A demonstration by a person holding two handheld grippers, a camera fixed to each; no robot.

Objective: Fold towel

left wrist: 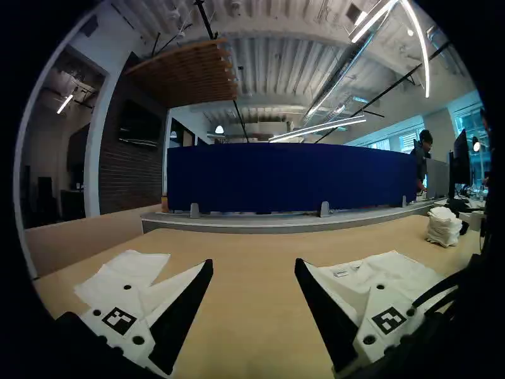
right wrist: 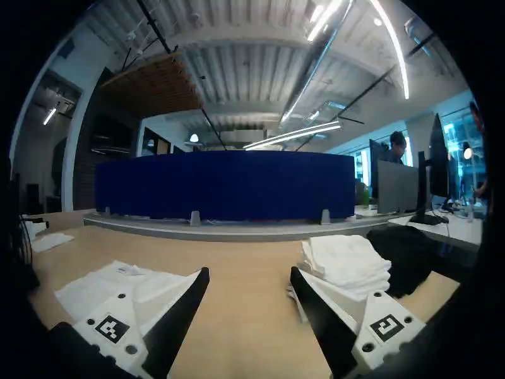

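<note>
Left gripper view has the left gripper (left wrist: pixel 252 265) with fingers apart, empty; the right gripper (right wrist: pixel 249 271) is likewise spread, gripping nothing; the towel (right wrist: pixel 107 282) lies flat at lower left of the right gripper view, a folded stack (right wrist: pixel 346 258) at right; folding looks unstarted.

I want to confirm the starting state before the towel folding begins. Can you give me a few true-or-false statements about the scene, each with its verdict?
1. The left hand-held gripper is open, with nothing between its fingers. True.
2. The right hand-held gripper is shut on a towel. False: it is open and holds nothing.
3. A stack of folded white towels sits on the light wooden table. True.
4. The long fabric divider behind the table is red. False: it is dark blue.
5. In the right gripper view, a flat white towel lies spread on the table, left of the stack. True.
</note>
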